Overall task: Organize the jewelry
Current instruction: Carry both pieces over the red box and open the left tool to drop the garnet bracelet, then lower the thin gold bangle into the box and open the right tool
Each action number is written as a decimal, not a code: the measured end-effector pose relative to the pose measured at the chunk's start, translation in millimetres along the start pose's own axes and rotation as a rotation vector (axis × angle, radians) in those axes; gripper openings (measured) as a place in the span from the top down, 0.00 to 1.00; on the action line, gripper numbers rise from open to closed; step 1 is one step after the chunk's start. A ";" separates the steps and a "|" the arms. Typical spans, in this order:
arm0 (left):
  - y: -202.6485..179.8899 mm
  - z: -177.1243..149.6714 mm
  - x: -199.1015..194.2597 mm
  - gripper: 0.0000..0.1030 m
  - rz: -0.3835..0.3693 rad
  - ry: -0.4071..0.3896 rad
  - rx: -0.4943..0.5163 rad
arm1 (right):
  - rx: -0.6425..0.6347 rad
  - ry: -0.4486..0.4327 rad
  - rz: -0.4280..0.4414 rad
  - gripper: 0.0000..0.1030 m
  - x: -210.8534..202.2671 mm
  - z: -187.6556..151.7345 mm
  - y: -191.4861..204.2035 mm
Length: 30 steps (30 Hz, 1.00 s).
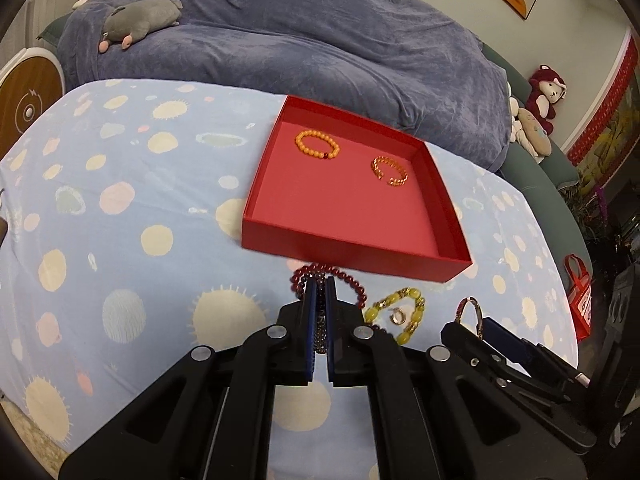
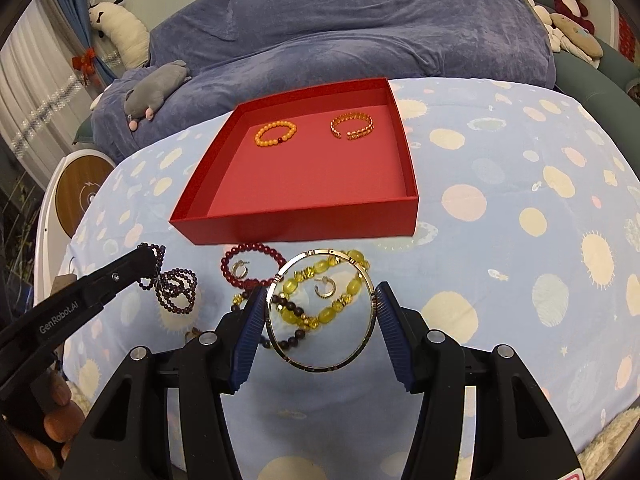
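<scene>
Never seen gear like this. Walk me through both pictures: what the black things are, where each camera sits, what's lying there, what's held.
These are hand-held tongs, one per hand, each with a camera looking along its fingers. One picture comes from the left tongs, the other from the right tongs. On the spotted cloth sits a red box holding an orange bead bracelet and a gold cuff. In front lie a red bead bracelet, a yellow bead bracelet and small earrings. The left tongs are shut on a dark bead strand; the right grip a gold bangle.
</scene>
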<state>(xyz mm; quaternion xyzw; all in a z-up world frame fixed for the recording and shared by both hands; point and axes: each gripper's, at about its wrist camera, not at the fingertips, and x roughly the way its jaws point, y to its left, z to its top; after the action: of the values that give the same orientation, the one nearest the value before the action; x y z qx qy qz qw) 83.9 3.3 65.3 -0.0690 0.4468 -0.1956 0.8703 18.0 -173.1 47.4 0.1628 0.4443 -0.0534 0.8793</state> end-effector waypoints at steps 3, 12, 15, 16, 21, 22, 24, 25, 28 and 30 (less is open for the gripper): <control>-5.5 25.9 0.4 0.97 -0.018 -0.032 0.010 | 0.005 -0.015 0.016 0.48 2.1 21.7 -2.5; -21.7 113.2 32.2 0.97 -0.034 -0.113 0.076 | -0.015 -0.047 0.023 0.48 38.2 108.6 -7.3; -21.7 134.5 52.0 0.97 -0.026 -0.114 0.086 | -0.013 -0.035 0.020 0.48 58.6 130.0 -11.1; -21.0 140.5 58.9 0.97 -0.032 -0.113 0.086 | -0.010 -0.029 0.022 0.48 64.9 136.1 -12.4; -20.3 162.9 90.4 0.97 -0.006 -0.113 0.110 | -0.007 -0.023 0.008 0.48 93.2 156.8 -14.8; -20.1 165.8 96.6 0.97 -0.003 -0.112 0.115 | -0.007 -0.019 0.006 0.48 98.9 159.3 -15.1; -18.6 169.6 109.8 0.97 0.012 -0.104 0.118 | -0.006 -0.008 0.001 0.48 109.0 161.6 -16.0; -17.1 169.4 115.6 0.96 0.013 -0.097 0.118 | -0.009 -0.001 -0.001 0.48 114.3 162.1 -15.8; -12.7 167.0 129.7 0.96 0.026 -0.079 0.114 | -0.036 0.019 -0.011 0.48 127.1 160.3 -12.7; -10.3 162.1 133.9 0.96 0.033 -0.071 0.108 | -0.059 0.024 -0.020 0.48 130.7 156.5 -10.1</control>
<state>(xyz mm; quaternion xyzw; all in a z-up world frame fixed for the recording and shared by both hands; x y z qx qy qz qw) 281.7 -68.8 63.6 -0.0213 0.4054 -0.2025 0.8911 213.5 -228.2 27.0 0.1330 0.4578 -0.0473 0.8778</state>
